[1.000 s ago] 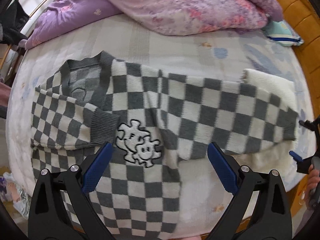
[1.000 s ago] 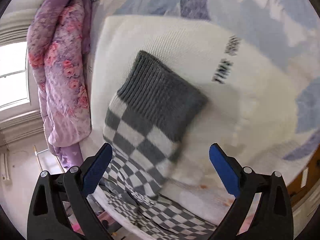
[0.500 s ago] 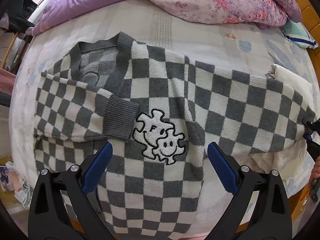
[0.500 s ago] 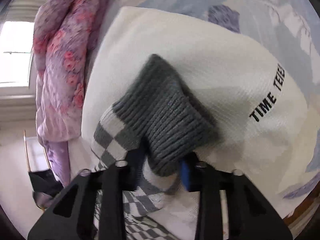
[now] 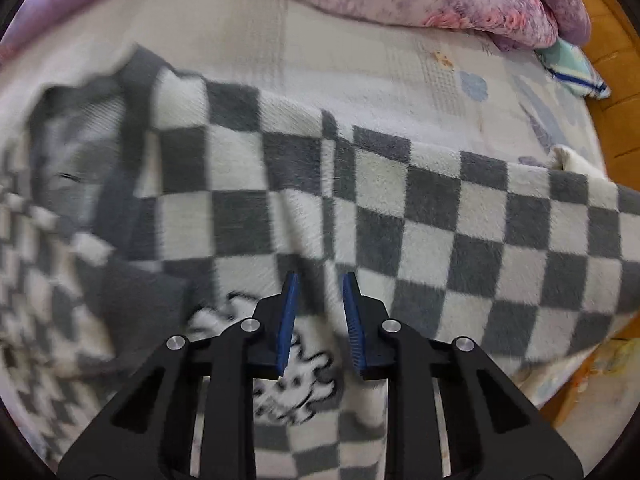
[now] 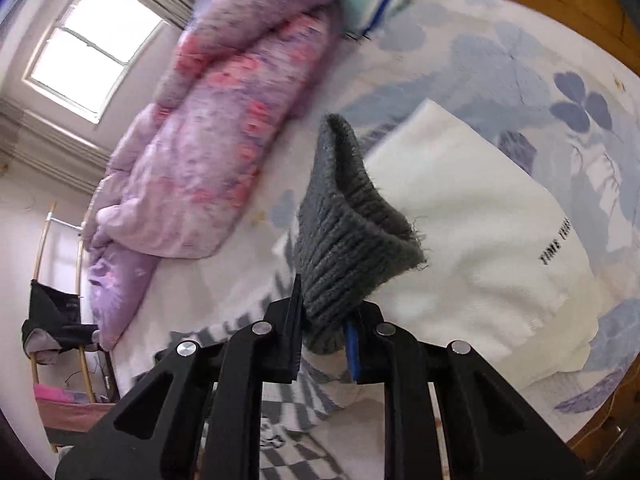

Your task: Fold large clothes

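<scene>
You are folding the second sleeve of the checkered cardigan point(image 5: 400, 208), which is lying spread across the bed point(image 5: 360, 60), with its outstretched sleeve draped over a folded white garment point(image 6: 480, 240) near the bed's edge.

Your right gripper point(image 6: 322, 320) is pinching the grey ribbed cuff point(image 6: 344, 240) of that sleeve; the jaws are nearly together, with the knit bunched between the pads and standing up above them, clear of the white garment.

Your left gripper point(image 5: 318, 312) is pointing steeply down at the cardigan's front, just above the white smiley patch point(image 5: 288, 376). Its jaws are closing and are now only a narrow gap apart. Knit is lying in that gap, but you cannot tell from this view whether the pads are biting it yet. The other sleeve point(image 5: 100, 280) looks already crossed over the chest, though that side is blurred.

Judging from this, the next move is calling for you to carry the cuff across the body toward the patch while the left gripper is anchoring the fabric at the fold line. Be watching for the white garment dragging along with the sleeve, and for the chest panel sliding if the left pinch is too shallow.
</scene>
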Available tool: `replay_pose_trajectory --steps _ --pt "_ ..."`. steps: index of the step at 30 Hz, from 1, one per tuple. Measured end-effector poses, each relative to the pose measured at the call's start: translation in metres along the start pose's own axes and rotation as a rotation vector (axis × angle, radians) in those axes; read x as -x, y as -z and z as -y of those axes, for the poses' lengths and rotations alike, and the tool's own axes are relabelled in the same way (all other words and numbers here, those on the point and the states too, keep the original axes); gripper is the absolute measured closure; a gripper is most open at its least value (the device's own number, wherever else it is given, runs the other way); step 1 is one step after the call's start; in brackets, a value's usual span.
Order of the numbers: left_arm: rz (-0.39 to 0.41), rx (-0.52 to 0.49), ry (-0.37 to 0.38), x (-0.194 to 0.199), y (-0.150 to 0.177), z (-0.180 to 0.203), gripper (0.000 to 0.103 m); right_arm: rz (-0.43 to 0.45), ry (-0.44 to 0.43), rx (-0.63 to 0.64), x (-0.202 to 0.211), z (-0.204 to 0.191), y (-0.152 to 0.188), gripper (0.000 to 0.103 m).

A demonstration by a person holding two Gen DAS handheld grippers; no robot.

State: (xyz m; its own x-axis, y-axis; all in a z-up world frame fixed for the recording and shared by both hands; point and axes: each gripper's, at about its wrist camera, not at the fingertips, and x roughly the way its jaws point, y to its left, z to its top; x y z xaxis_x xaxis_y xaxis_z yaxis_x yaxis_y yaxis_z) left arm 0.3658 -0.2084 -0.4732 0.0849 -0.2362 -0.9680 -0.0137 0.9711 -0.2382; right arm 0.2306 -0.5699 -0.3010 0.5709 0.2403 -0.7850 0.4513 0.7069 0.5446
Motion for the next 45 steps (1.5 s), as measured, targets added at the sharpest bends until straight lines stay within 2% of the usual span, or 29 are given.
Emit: replay_pose_trajectory --steps 2,5,8,11,14,17,22,23,25,26,28,31,36,40,44,45 --pt "-0.043 0.014 0.057 -0.023 -0.004 -0.005 0.084 0.008 -0.031 0.027 -0.002 -0.021 -0.005 0.087" --pt "-0.054 0.007 0.049 -0.054 -0.001 -0.007 0.085 0.012 -0.041 0.07 -0.006 -0.045 -0.009 0.087" --pt "-0.001 0.007 0.05 -0.061 0.002 -0.008 0.085 -0.003 -0.092 0.113 -0.015 -0.077 -0.009 0.087" --pt "0.043 -0.006 0.069 -0.06 0.008 -0.01 0.085 -0.026 -0.15 0.212 -0.022 -0.118 -0.005 0.087" --pt "0.053 -0.018 0.083 -0.058 0.01 -0.015 0.085 -0.049 -0.205 0.317 -0.028 -0.168 0.009 0.087" --pt "0.046 0.01 0.117 -0.06 0.008 -0.021 0.085 -0.108 -0.273 0.385 -0.039 -0.212 0.027 0.087" --pt "-0.002 0.062 0.243 -0.059 0.005 -0.044 0.087 -0.197 -0.335 0.484 -0.055 -0.273 0.067 0.087" --pt "-0.025 0.092 0.261 -0.053 0.003 -0.052 0.087 -0.213 -0.333 0.507 -0.059 -0.284 0.076 0.087" --pt "-0.03 0.104 0.222 -0.031 0.002 -0.064 0.089 -0.251 -0.335 0.534 -0.068 -0.305 0.096 0.087" --pt "-0.015 0.105 0.219 -0.019 0.004 -0.07 0.089 -0.269 -0.346 0.538 -0.072 -0.313 0.104 0.087" --pt "0.034 0.113 0.149 0.017 0.009 -0.092 0.092 -0.293 -0.353 0.561 -0.077 -0.326 0.121 0.087" --pt "0.068 0.124 0.136 0.066 0.017 -0.13 0.092 -0.338 -0.334 0.613 -0.094 -0.351 0.153 0.087" --pt "0.174 0.131 0.025 0.143 0.039 -0.192 0.092 -0.402 -0.304 0.669 -0.133 -0.378 0.219 0.087" --pt "0.213 0.181 -0.055 0.18 0.06 -0.243 0.092 -0.466 -0.28 0.717 -0.167 -0.388 0.269 0.087" --pt "0.256 0.303 -0.053 0.199 0.095 -0.298 0.092 -0.53 -0.223 0.782 -0.212 -0.391 0.328 0.086" --pt "0.259 0.322 -0.054 0.198 0.103 -0.306 0.092 -0.565 -0.216 0.788 -0.226 -0.39 0.342 0.081"
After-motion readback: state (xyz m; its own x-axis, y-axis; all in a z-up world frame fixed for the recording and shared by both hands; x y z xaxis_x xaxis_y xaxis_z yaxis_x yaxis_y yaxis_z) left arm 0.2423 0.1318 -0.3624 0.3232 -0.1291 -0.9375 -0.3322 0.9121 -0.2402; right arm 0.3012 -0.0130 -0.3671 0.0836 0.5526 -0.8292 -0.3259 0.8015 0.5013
